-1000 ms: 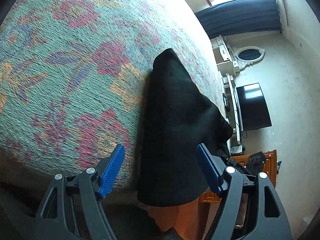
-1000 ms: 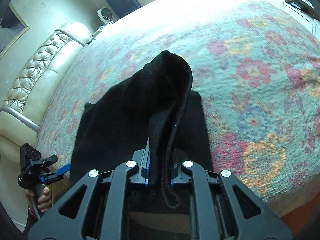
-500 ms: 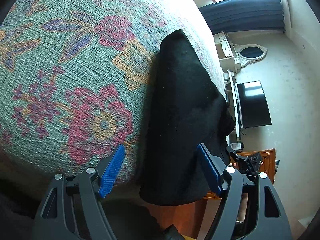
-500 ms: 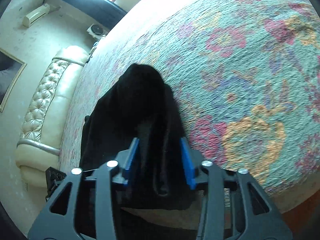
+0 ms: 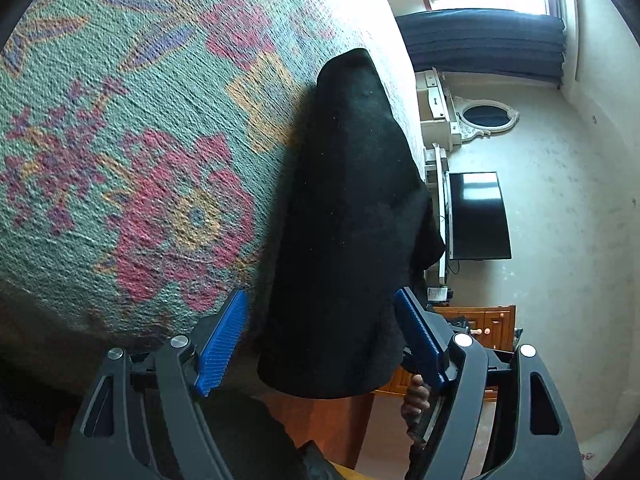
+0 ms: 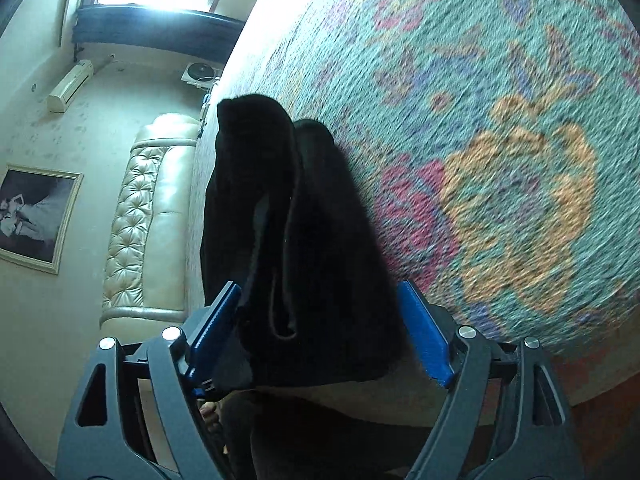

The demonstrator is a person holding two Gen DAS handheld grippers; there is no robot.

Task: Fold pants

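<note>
The black pants lie folded in a narrow stack on the floral bedspread, near its edge, with the near end hanging over. My left gripper is open, its blue pads on either side of the near end without touching. In the right wrist view the pants show layered folds. My right gripper is open too, its jaws wide around the near end of the stack.
A television and a wooden cabinet stand past the bed on one side. A cream tufted headboard and a framed picture are on the other. The bedspread stretches beyond the pants.
My right gripper has opened and let go of the pants, which now lie on the bed. Both grippers have drawn closer to the bed's edge. The left stayed open.
</note>
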